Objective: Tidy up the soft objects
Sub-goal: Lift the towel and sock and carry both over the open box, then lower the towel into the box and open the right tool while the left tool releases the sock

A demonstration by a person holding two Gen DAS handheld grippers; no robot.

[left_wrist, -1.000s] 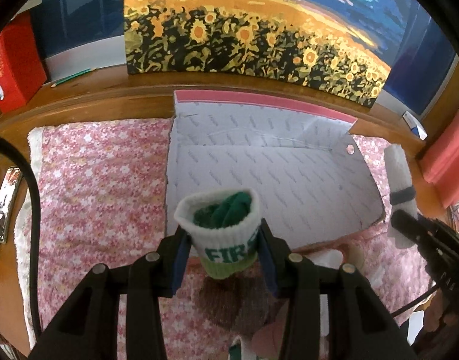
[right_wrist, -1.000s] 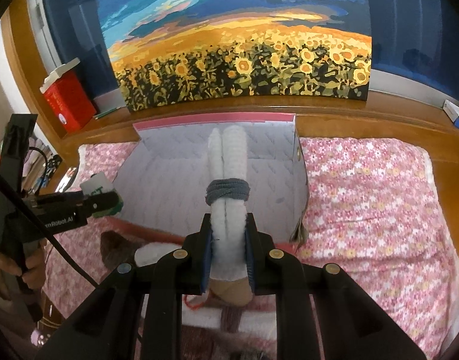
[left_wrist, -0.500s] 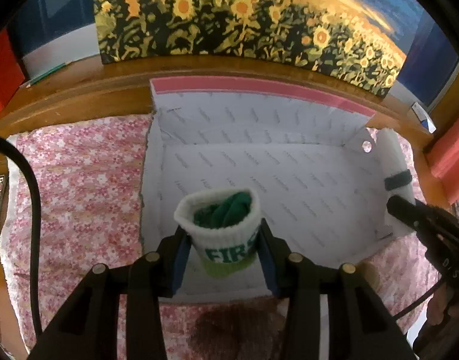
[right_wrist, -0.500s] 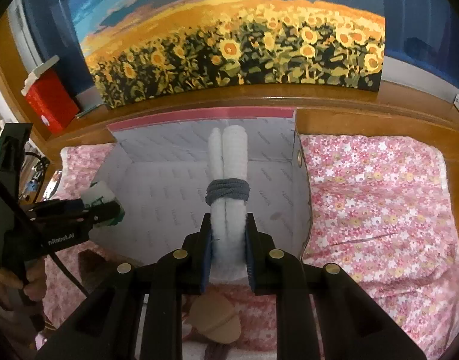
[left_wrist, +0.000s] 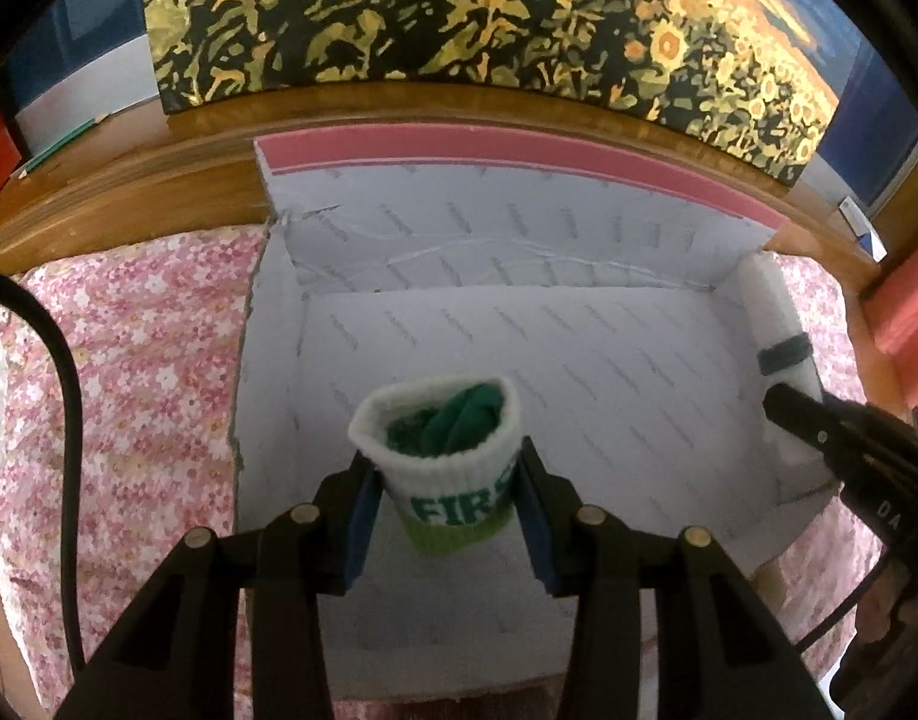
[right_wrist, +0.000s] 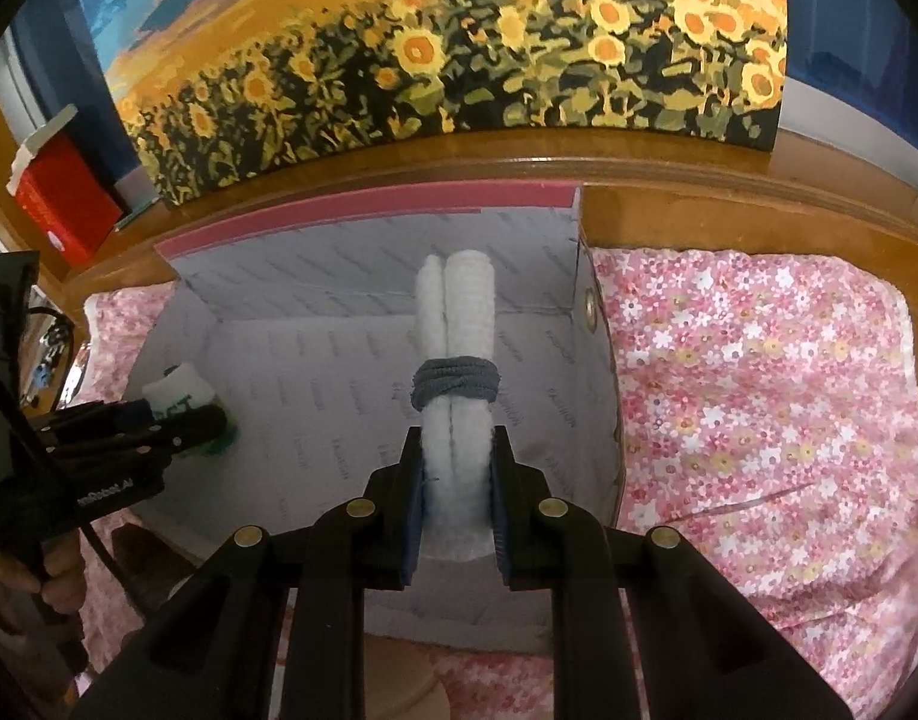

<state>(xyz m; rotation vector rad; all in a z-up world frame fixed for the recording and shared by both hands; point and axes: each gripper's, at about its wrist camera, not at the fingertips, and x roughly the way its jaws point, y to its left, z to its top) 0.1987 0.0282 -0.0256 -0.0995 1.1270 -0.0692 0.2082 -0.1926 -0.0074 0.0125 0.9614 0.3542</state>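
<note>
My left gripper is shut on a rolled white and green sock with green lettering, held over the left part of the open white box. My right gripper is shut on a white fluffy roll bound by a grey band, held over the box's right side near its right wall. In the right wrist view the left gripper and the sock show at the left. In the left wrist view the white roll and the right gripper show at the right.
The box sits on a pink flowered cloth over a wooden surface. A sunflower painting leans behind it. A red box stands at the back left. A tan soft item lies in front of the box.
Both grippers have moved forward and down over the box with their loads still held. The box now fills more of each view, and the items in front of it have dropped out of sight.
</note>
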